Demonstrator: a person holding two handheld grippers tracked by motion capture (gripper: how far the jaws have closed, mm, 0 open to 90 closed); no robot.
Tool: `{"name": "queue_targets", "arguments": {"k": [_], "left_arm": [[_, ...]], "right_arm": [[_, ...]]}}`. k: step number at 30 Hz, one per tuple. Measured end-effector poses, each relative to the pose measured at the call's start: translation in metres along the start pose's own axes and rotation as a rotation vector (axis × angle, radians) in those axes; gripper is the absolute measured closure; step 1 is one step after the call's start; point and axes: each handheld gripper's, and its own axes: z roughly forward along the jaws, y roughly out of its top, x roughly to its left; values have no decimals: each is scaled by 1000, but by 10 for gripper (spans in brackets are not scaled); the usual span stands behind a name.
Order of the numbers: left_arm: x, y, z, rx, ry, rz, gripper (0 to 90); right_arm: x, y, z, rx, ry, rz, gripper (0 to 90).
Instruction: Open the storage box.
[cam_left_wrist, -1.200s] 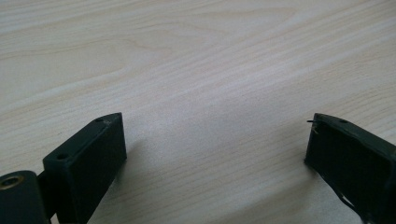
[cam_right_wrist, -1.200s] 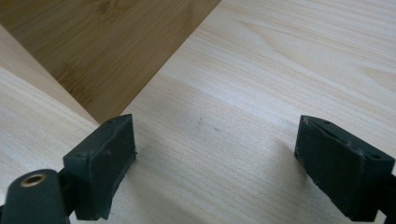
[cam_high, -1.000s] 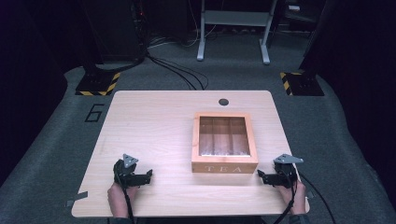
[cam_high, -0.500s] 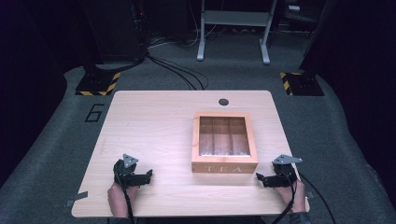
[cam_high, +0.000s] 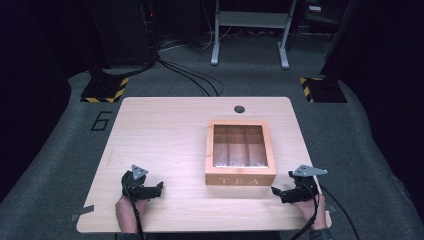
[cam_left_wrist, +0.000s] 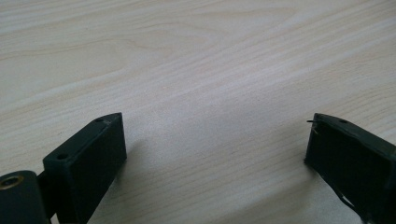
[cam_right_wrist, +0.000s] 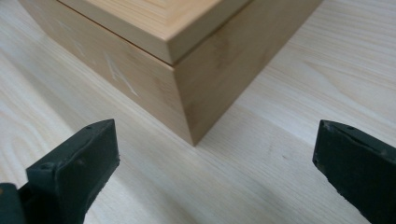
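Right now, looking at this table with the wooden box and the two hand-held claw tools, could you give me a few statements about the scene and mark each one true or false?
1. The tea box has its lid shut. True.
2. The right gripper is clamped on the box's corner. False: its jaws stand wide apart, the corner lies ahead of them, untouched.
3. The left gripper holds a tea bag. False: its jaws are open over the bare table.
4. The box front reads TEA. True.
5. The box sits nearer the right gripper than the left. True.
6. The small dark round spot is on the box lid. False: it is on the table, beyond the box.
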Motion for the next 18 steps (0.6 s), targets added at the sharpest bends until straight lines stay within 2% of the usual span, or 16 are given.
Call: {"name": "queue_targets", "arguments": {"k": [5, 7, 8, 9, 11, 12, 13, 15, 16, 18], "left_arm": [[0, 0, 0, 0, 0, 0, 48], [0, 0, 0, -1, 0, 1, 48], [0, 0, 0, -5, 5, 0, 48], [0, 0, 0, -5, 4, 0, 48], [0, 0, 0, 0, 0, 0, 48], [0, 0, 0, 0, 0, 0, 48], [0, 0, 0, -1, -1, 0, 48], [0, 0, 0, 0, -1, -1, 48], [0, 0, 0, 0, -1, 0, 48], [0, 0, 0, 0, -1, 0, 48]], "right_arm": [[5, 6, 0, -7, 7, -16, 6], [7, 8, -1, -20, 15, -17, 49], [8, 9, -2, -29, 14, -23, 91], [10, 10, -4, -51, 22, -13, 188], [10, 10, -4, -59, 25, -11, 219], [13, 10, -6, -67, 28, 1, 307], [13, 10, -6, -67, 28, 1, 307], [13, 9, -8, -79, 38, -19, 423], [13, 9, -8, -79, 38, -19, 423], [14, 9, -10, -97, 41, -18, 485]]}}
